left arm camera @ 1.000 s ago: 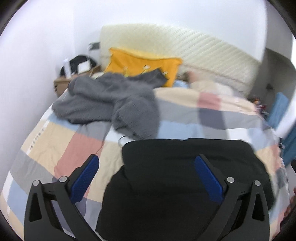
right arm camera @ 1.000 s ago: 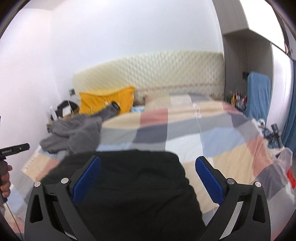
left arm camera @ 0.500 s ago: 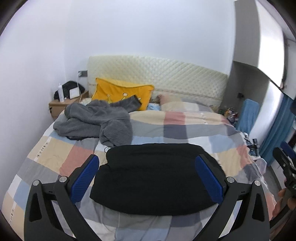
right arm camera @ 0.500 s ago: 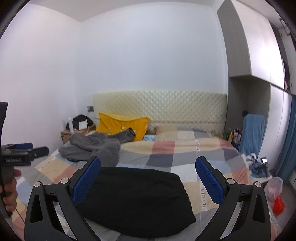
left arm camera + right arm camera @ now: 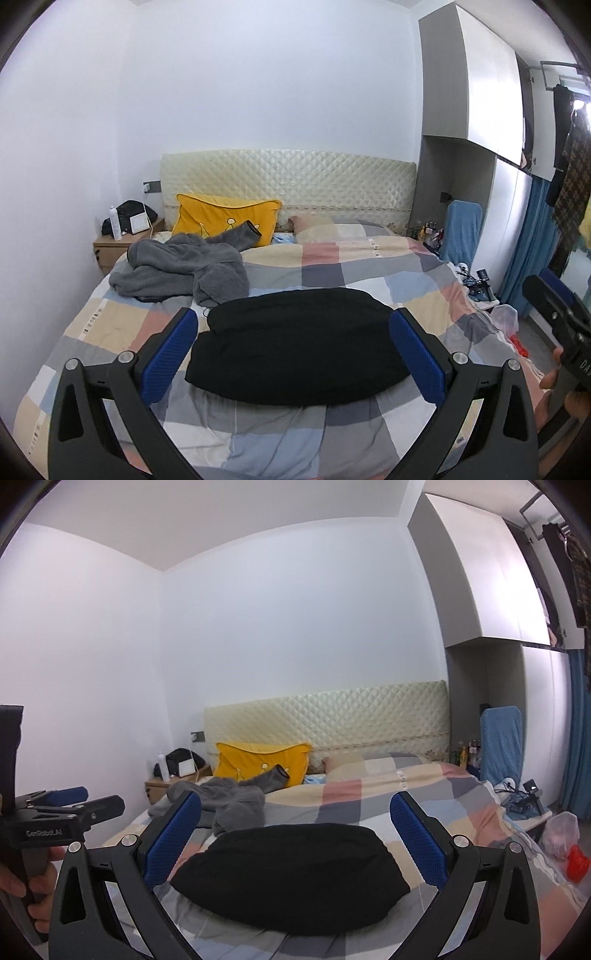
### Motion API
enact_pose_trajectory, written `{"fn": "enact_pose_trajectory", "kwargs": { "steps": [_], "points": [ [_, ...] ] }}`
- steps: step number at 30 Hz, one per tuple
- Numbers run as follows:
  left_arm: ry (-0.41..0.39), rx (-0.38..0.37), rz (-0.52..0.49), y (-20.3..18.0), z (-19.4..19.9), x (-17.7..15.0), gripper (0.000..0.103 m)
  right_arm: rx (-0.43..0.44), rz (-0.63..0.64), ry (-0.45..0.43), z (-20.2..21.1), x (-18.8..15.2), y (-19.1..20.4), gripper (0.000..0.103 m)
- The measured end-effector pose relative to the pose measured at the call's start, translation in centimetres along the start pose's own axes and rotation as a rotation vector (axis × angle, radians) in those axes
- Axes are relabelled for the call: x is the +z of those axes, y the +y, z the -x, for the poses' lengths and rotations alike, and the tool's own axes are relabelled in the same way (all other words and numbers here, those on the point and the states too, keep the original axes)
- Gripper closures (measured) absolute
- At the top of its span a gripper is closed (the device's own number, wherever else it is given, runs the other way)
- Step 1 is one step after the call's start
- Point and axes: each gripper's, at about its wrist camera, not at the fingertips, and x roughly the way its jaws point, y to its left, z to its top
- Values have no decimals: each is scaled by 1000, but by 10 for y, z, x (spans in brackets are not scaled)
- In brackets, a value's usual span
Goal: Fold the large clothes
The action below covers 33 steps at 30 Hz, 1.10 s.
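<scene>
A folded black garment (image 5: 299, 343) lies flat on the checked bedcover (image 5: 369, 266) near the foot of the bed; it also shows in the right wrist view (image 5: 291, 875). A crumpled grey fleece garment (image 5: 177, 266) lies at the far left of the bed, also in the right wrist view (image 5: 229, 805). My left gripper (image 5: 293, 350) is open and empty, held back above the bed's near edge. My right gripper (image 5: 295, 834) is open and empty, also held back and raised. Each gripper appears at the edge of the other's view.
A yellow pillow (image 5: 225, 221) leans on the quilted headboard (image 5: 288, 184). A wooden nightstand (image 5: 118, 247) with a bottle and a bag stands at the far left. Wardrobes (image 5: 480, 92), a blue curtain (image 5: 532, 251) and floor clutter (image 5: 565, 842) are to the right.
Both grippers have pulled back and up from the black garment, which now lies farther off and whole in view. The garments have not moved.
</scene>
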Motion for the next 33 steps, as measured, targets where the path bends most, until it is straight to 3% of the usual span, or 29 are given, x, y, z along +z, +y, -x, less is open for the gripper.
{"fn": "enact_pose_trajectory", "kwargs": {
  "steps": [18, 33],
  "points": [
    [113, -28, 0, -17, -2, -73, 0, 1, 22, 120, 19, -71, 20, 0],
    [212, 58, 46, -7, -38, -127, 0, 10, -16, 255, -12, -134, 6, 0]
  ]
}}
